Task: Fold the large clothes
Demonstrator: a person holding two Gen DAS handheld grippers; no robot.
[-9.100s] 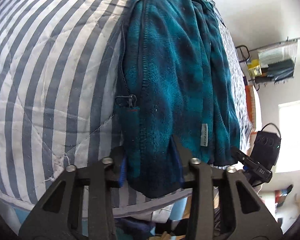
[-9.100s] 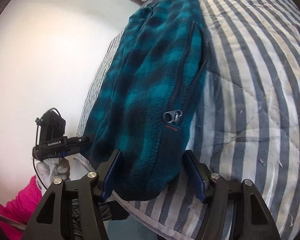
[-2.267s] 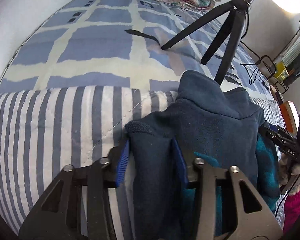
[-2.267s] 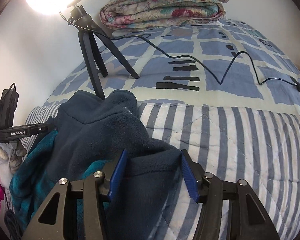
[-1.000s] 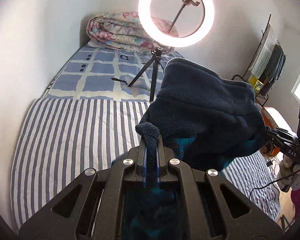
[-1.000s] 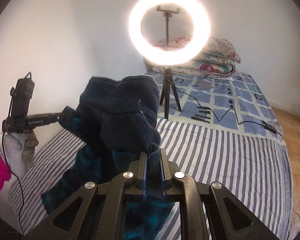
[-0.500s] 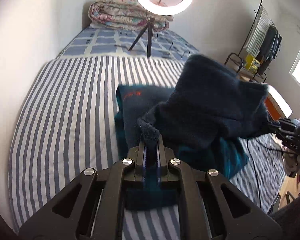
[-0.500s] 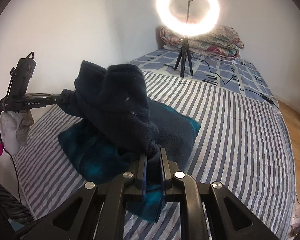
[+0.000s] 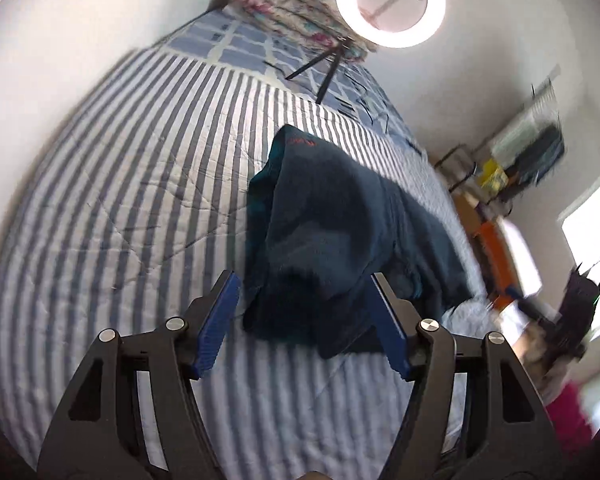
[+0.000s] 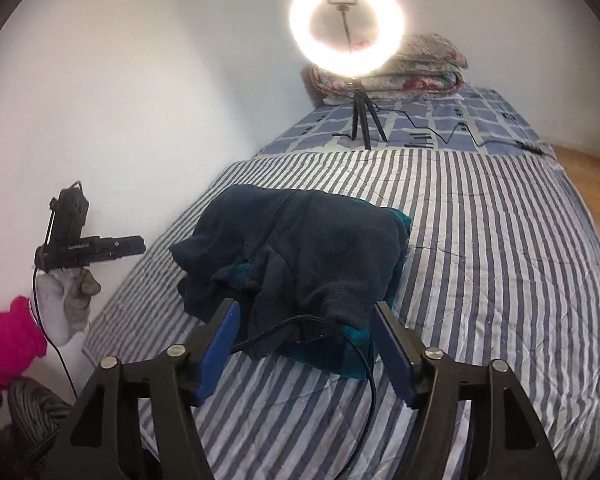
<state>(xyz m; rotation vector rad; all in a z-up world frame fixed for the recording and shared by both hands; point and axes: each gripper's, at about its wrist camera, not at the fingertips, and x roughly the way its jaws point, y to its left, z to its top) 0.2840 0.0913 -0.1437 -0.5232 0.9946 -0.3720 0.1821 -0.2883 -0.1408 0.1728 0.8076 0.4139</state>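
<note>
Fleece jacket (image 10: 312, 256) is lying bunched on the striped quilt (image 10: 500, 248). Left gripper (image 9: 304, 330) and right gripper (image 10: 306, 344) are hovering spread, holding nothing. Fold looks uneven — edges probably need squaring and flattening before the next crease.

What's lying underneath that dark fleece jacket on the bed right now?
The fleece jacket lies bunched on the striped quilt, whose stripes show all around it. Teal plaid fabric peeks out at its near edge. What the bulk of the fleece covers cannot be seen.
</note>
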